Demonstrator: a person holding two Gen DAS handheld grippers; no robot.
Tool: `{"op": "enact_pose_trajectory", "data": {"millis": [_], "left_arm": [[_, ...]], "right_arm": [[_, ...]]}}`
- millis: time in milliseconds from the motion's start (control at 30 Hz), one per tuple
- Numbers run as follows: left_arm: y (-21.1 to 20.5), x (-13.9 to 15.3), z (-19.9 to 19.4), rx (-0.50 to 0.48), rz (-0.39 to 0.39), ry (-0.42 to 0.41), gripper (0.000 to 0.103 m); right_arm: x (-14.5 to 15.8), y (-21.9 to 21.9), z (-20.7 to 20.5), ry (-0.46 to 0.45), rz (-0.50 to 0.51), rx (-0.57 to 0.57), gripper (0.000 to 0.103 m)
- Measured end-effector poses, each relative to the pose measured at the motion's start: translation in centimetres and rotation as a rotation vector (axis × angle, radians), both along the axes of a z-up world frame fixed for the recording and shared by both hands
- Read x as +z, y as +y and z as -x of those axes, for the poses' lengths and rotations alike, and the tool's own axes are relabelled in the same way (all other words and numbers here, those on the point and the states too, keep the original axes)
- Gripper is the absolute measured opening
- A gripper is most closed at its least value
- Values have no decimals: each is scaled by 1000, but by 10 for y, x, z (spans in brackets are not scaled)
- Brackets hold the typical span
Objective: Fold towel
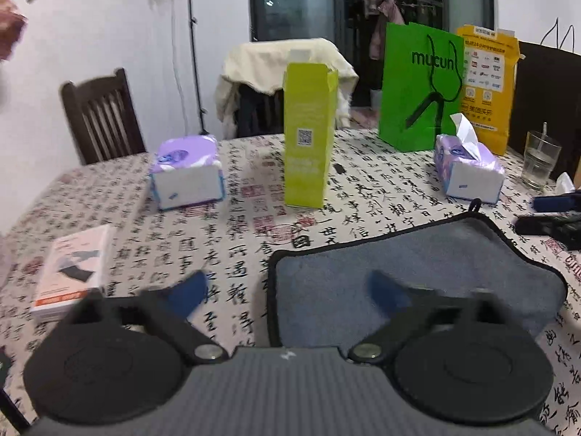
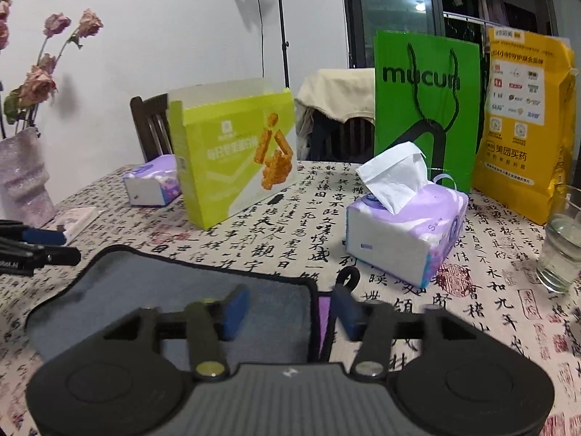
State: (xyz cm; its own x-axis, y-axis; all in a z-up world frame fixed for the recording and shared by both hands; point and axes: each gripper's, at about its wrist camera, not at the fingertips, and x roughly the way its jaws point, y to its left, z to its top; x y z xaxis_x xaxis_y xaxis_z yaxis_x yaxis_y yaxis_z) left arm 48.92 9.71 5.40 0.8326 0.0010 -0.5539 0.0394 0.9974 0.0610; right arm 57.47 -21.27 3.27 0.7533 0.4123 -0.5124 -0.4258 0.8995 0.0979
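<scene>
We hold the left hand-held gripper (image 1: 287,292) and right hand-held gripper (image 2: 290,307) spread, each straddling a near corner of the grey towel (image 1: 417,276) lying flat on the surface (image 1: 236,225), long axis running between them

A home dining room: table (image 2: 399,189), wooden chair (image 1: 101,116), tissue pack (image 2: 403,232), dried flowers (image 2: 40,76).
</scene>
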Motion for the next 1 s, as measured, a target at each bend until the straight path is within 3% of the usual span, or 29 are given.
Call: {"op": "enact_pose_trajectory", "data": {"millis": [33, 67, 1000], "left_arm": [[-1, 1, 5, 13, -5, -11, 103], [-2, 2, 9, 22, -9, -11, 103], [-33, 26, 149, 40, -46, -141, 103]], "right_arm": [[2, 0, 6, -7, -1, 2, 100], [3, 1, 12, -19, -1, 1, 103], [44, -13, 154, -181, 6, -30, 103]]}}
